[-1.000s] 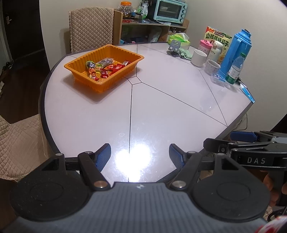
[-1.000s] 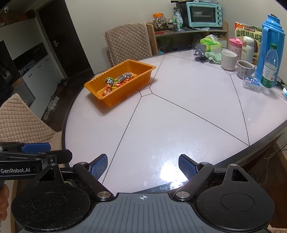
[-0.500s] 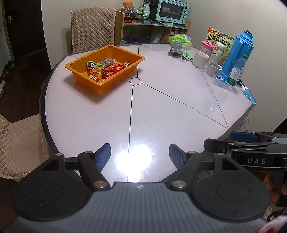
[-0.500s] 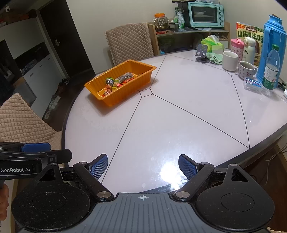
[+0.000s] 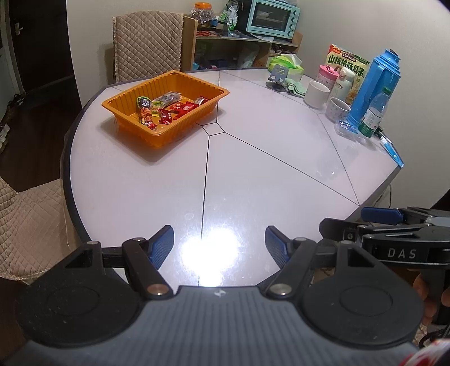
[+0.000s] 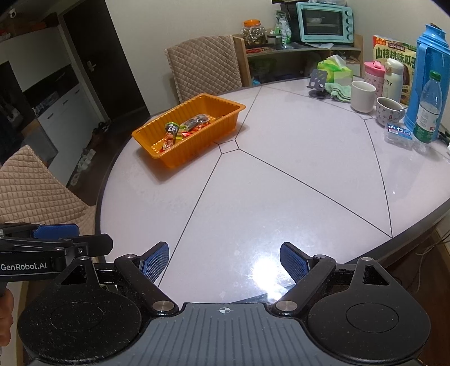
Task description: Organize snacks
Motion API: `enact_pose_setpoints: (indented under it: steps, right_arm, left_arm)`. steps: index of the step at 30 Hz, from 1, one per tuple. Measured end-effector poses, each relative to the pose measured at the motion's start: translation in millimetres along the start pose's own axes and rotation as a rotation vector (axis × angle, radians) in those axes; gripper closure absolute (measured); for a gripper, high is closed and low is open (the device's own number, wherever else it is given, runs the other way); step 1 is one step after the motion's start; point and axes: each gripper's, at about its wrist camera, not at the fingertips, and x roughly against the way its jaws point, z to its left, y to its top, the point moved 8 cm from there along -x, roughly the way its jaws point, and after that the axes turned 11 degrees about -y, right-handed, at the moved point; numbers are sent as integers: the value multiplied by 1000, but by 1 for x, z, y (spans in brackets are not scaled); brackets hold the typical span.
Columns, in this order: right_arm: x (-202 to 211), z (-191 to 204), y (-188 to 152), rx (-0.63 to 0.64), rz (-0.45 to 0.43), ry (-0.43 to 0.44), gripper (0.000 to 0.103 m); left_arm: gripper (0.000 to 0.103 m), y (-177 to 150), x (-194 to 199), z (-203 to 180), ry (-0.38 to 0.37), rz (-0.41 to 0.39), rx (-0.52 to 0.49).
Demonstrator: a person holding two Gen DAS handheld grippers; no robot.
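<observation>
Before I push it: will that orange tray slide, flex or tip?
The orange tray looks like thin ribbed plastic, so probably light, with walls that may flex. The table is glossy, so it likely slides easily. Low and wide, it seems unlikely to tip.

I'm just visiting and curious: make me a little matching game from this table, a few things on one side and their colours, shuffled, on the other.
Things:
1. snack tray
2. thermos jug
3. toaster oven
4. tall mug

Colours:
a. white
b. orange
c. mint green
d. bright blue

Pairs: 1-b, 2-d, 3-c, 4-a
</observation>
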Motion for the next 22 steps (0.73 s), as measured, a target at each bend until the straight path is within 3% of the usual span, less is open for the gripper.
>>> enact_pose_setpoints:
  steps: [22]
  right_arm:
    - [-21, -2, 16, 38, 19, 43, 17]
  left_arm:
    - [31, 8, -13, 0, 35, -6, 47]
